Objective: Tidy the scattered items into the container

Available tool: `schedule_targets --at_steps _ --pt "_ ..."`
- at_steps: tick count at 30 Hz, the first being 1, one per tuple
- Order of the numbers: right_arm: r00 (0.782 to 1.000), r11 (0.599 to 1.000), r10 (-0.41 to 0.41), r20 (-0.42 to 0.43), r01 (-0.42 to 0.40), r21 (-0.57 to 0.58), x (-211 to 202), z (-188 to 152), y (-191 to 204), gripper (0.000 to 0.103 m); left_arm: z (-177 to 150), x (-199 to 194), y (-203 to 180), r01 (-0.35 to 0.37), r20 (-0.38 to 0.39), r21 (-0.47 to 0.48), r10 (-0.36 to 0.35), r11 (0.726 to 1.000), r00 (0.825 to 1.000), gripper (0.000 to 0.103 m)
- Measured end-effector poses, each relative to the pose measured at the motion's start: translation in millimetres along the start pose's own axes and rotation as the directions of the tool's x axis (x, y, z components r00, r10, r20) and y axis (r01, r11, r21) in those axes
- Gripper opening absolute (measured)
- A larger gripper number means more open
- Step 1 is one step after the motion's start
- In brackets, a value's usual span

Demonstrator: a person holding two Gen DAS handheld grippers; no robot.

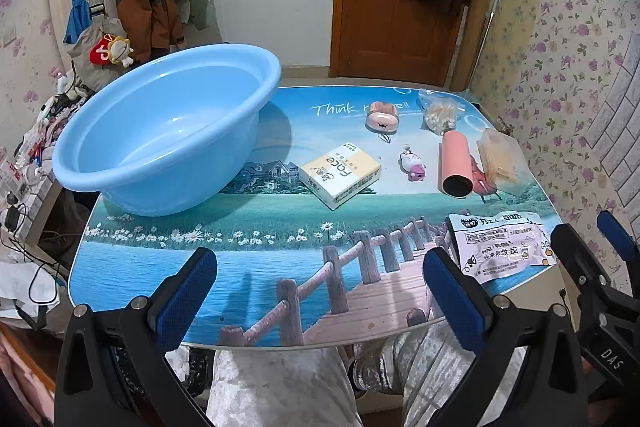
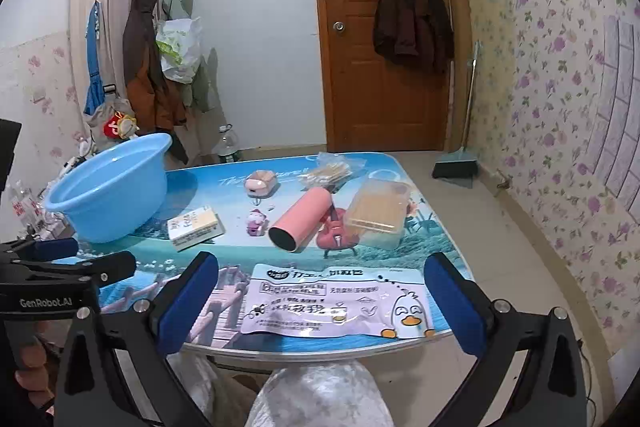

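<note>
The right gripper (image 2: 320, 303) has its jaws spread as wide as they go and holds nothing. It hangs over the near edge of the table (image 2: 420, 341), tilted moderately downward, and the flat snack packet (image 2: 332, 303) lies on the table between its two fingers. The left gripper (image 1: 320, 295) is also fully open and empty, and it points down more steeply, at bare tabletop on the basin's side of the packet.

I judge the packet to be light, soft and a bit slippery (printed plastic film), so a pinch on its near edge seems better than pressing it flat.

Beyond the packet lies the pink cylinder (image 2: 302, 223), stiff and likely to roll; take it across the middle. The clear plastic box (image 2: 376, 213) lies just beside the cylinder, away from the basin. The tissue pack (image 2: 196, 227) lies between the cylinder and the blue basin (image 2: 108, 187), which is empty.
</note>
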State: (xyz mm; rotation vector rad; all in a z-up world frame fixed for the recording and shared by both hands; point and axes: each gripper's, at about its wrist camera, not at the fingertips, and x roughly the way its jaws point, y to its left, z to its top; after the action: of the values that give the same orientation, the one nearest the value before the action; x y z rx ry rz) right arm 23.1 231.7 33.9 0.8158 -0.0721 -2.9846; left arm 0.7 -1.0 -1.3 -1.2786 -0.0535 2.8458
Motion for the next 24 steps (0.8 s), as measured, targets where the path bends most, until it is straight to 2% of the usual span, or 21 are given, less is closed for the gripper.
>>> schedule_targets --at_steps 11,22,24 --pt "1.0 1.0 0.012 -0.013 -0.012 0.004 3.6 -2.4 -1.8 0.103 -0.3 11.0 -1.0 0.004 -0.008 -0.009 -0.004 1.0 1.0 0.103" --pt "1.0 1.0 0.01 -0.023 -0.01 0.007 8.4 -3.1 -4.4 0.103 -2.4 17.3 -2.5 0.013 -0.052 -0.014 -0.014 1.0 0.999 0.103" --pt "1.0 1.0 0.007 -0.018 -0.006 0.009 8.5 -3.3 -5.4 0.103 -2.7 18.1 -3.0 0.007 -0.037 -0.008 -0.007 1.0 0.999 0.103"
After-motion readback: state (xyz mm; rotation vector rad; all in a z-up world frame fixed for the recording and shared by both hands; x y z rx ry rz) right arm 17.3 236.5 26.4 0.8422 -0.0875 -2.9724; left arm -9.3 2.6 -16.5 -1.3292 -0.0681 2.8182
